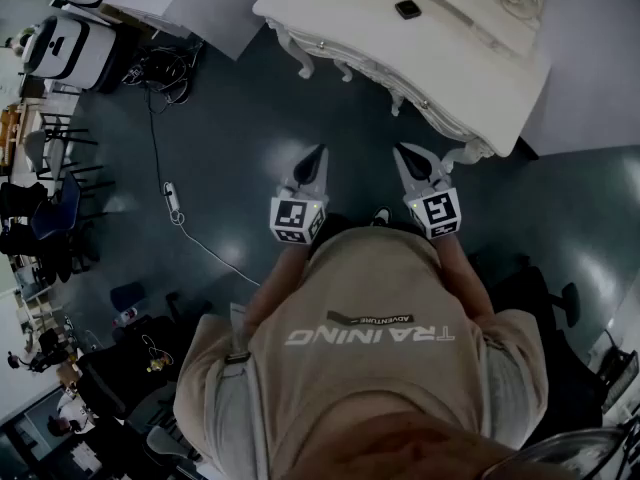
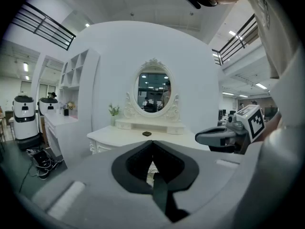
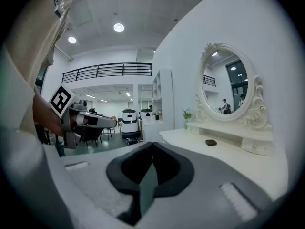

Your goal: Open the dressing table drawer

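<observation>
The left claw [image 1: 320, 154] and the right claw [image 1: 402, 154] are both clenched with nothing between their jaws, and they sit side by side. Ahead of them, untouched, stands the white carved dressing table [image 1: 350, 18] with its oval mirror [image 2: 153, 92]. A small black block [image 1: 407, 9] lies on it, beyond the right claw.

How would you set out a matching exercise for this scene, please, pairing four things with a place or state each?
Things:
1 mirror
2 black box
3 plant
4 right gripper

Place or state:
A shut, empty
B lying on the table
C just left of the mirror
D oval, in a white carved frame

Pairs: 1-D, 2-B, 3-C, 4-A
</observation>
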`<state>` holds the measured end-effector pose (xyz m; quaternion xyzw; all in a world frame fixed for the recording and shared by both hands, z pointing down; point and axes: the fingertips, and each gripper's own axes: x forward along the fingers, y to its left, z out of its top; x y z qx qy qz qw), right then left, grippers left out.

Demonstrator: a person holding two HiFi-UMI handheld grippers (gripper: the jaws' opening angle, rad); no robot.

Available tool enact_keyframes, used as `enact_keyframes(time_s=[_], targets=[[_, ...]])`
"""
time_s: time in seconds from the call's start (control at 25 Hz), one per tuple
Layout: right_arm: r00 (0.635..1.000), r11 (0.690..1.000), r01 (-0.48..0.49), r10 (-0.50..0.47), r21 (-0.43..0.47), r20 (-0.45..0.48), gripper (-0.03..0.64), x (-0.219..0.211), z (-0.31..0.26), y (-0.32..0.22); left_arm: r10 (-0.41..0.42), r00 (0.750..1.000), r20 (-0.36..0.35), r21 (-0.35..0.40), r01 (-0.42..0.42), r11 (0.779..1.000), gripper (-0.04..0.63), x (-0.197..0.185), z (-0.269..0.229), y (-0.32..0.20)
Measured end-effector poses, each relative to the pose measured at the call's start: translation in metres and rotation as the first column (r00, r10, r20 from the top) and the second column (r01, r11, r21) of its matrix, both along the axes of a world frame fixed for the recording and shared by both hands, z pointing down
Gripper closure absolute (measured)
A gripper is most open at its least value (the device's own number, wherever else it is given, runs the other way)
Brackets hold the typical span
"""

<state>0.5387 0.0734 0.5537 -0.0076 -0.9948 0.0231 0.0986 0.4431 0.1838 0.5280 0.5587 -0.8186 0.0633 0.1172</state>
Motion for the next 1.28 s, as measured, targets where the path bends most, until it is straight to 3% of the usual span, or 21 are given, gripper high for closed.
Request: enact_keyframes(time_s=[0.4, 0.8, 1.04, 1.28], targets=[[0.999, 0.999, 0.032, -0.032, -0.036, -0.009, 0.614, -0.028, 0.002, -0.02, -0.041, 0.999, -0.018, -0.033, 0.04, 0.999, 0.588, -0.021, 0.0, -0.017], [0.995, 0.999, 0.031, -0.034, -0.039, -0.092, 0.614, -0.07, 0.035, -0.007, -0.086, 0.993, -0.076, -0.056, 0.081, 0.995, 0.588, -0.069, 0.033, 0.009], [0.997, 1.0, 0.008, -0.007, 0.009, -0.076, 0.614, -0.108, 0.011, -0.008, -0.077, 0.996, -0.042, 0.006, 0.077, 0.997, 0.588, -0.115, 0.017, 0.008], [0.998, 0.999, 0.017, -0.014, 0.049, -0.055, 0.614, -0.181, -0.012, -0.005, -0.061, 0.998, 0.006, 0.035, 0.061, 0.998, 0.588, -0.185, -0.006, 0.013]])
